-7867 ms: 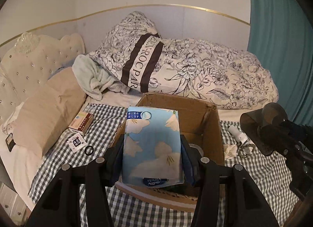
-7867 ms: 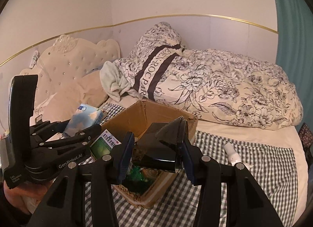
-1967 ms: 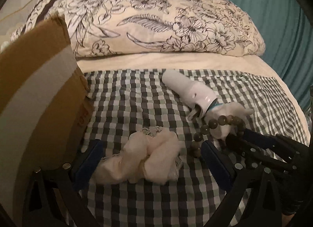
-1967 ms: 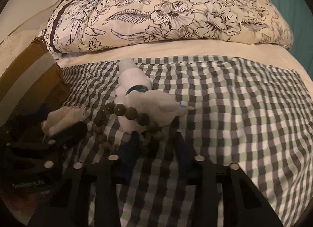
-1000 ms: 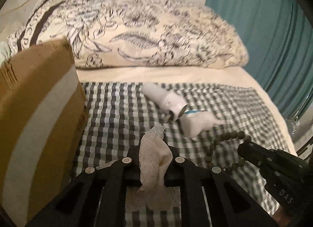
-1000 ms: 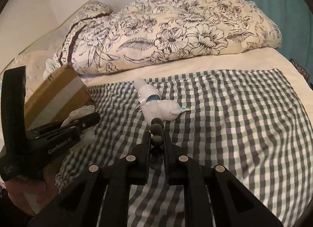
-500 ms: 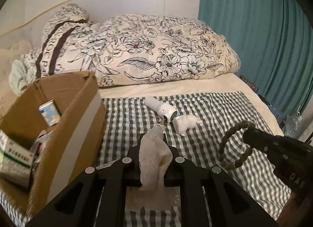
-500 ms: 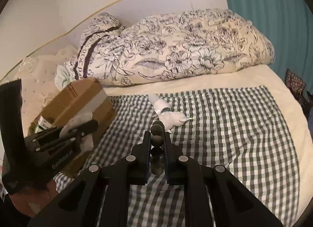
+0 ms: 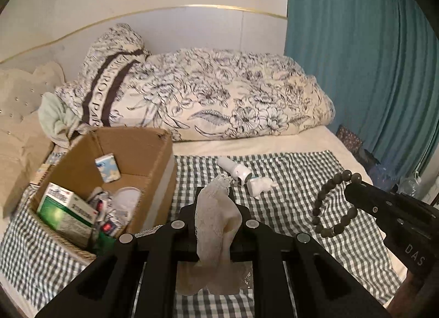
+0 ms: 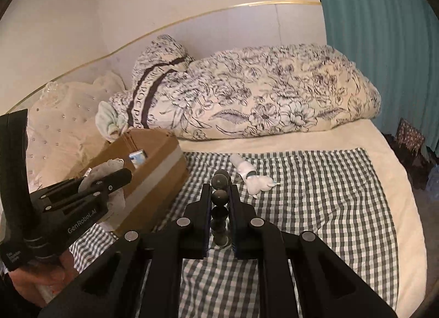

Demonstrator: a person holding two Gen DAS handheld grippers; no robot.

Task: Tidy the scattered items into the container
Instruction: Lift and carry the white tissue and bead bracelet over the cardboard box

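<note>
My left gripper is shut on a cream lace cloth and holds it above the checked blanket, just right of the open cardboard box. The box holds a green medicine carton, a small tissue pack and several small items. My right gripper is shut on a dark bead bracelet, which hangs from it in the left wrist view. A white bottle and a white crumpled item lie on the blanket beyond.
A floral duvet is piled at the back of the bed. A teal curtain hangs at the right. A beige pillow lies left of the box. The checked blanket covers the near bed.
Both grippers have risen and pulled back with the cloth and the bracelet still held. The box's inside has come further into the left wrist view.
</note>
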